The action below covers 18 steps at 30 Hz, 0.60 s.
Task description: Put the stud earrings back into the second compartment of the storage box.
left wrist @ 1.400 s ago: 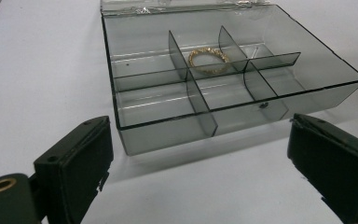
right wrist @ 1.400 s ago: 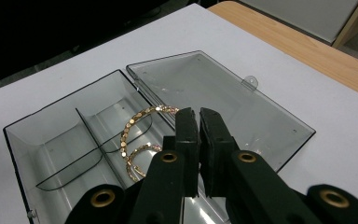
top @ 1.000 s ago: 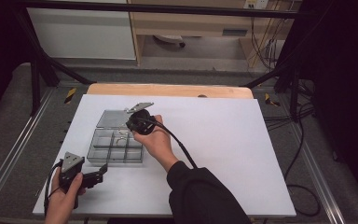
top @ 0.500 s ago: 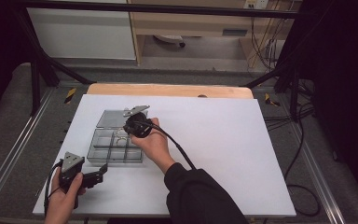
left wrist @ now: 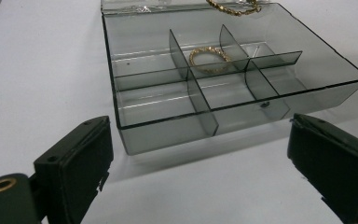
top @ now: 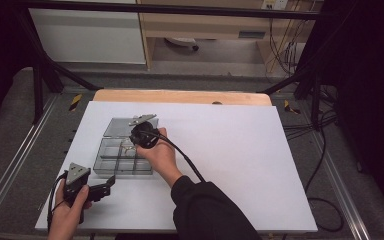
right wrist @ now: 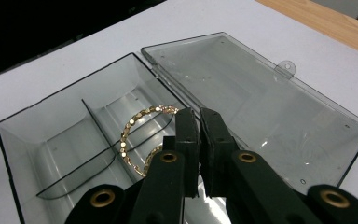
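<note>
1 clear smoky-grey plastic compartment box [left wrist: 242,100] w/ hinged lid open. Gold beaded bracelets: 2, maybe; one in a compartment [left wrist: 209,58], another [right wrist: 137,135] at right gripper's jaws. 2 black two-jaw grippers.

Smoky clear divided box [top: 123,155] on white desk, lid [right wrist: 261,107] open and lying flat behind it, small latch tab on lid's far edge. One gold chain bracelet [left wrist: 209,57] flat in a middle compartment. Second gold bracelet [right wrist: 137,133] raised above box near hinge side, pinched in right tongs [right wrist: 198,128].
</note>
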### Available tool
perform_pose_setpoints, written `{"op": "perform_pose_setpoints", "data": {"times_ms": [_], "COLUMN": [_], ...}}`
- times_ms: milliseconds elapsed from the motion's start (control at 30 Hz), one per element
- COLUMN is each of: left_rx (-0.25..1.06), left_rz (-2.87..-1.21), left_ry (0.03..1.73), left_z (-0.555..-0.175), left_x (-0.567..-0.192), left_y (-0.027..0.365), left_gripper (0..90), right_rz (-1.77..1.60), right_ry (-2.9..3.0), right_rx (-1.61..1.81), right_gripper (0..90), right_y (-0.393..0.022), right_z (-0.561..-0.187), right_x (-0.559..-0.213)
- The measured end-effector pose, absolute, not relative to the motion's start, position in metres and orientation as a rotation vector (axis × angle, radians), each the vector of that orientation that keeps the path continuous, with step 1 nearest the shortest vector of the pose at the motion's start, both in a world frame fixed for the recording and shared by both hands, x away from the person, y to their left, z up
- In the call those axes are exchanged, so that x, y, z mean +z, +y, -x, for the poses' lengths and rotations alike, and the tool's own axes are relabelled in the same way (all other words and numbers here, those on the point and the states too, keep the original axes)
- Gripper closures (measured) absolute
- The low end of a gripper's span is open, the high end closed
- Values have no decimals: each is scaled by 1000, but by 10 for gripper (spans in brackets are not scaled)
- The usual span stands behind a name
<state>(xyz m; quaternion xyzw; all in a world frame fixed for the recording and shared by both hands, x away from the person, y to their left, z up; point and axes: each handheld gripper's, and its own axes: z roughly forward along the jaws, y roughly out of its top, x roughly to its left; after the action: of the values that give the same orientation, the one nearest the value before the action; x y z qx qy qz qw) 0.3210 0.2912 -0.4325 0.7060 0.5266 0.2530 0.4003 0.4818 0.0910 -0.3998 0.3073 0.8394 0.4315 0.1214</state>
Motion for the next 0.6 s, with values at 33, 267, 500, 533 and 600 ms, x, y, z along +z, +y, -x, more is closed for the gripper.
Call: {"op": "perform_pose_setpoints", "data": {"times_ms": [33, 267, 500, 533, 600], "left_rx": [642, 641, 642, 641, 645], "left_rz": [-1788, -1786, -1781, -1783, -1785], "left_ry": [1332, 1331, 1333, 1331, 1332], "left_z": [-321, -321, -321, -321, -321], "left_x": [-432, -432, -432, -432, -433], "left_y": [291, 292, 291, 291, 291], "left_gripper": [72, 72, 72, 71, 72], "right_rz": [-913, -914, -938, -941, -947], "right_ry": [2448, 2441, 2409, 2407, 2393], "right_rx": [1274, 1303, 1332, 1328, 1334], "right_gripper": [843, 703, 504, 467, 401], "right_y": [91, 90, 79, 76, 71], "right_z": [-483, -479, -473, -471, -469], "right_x": [-401, -399, -387, -385, -382]}}
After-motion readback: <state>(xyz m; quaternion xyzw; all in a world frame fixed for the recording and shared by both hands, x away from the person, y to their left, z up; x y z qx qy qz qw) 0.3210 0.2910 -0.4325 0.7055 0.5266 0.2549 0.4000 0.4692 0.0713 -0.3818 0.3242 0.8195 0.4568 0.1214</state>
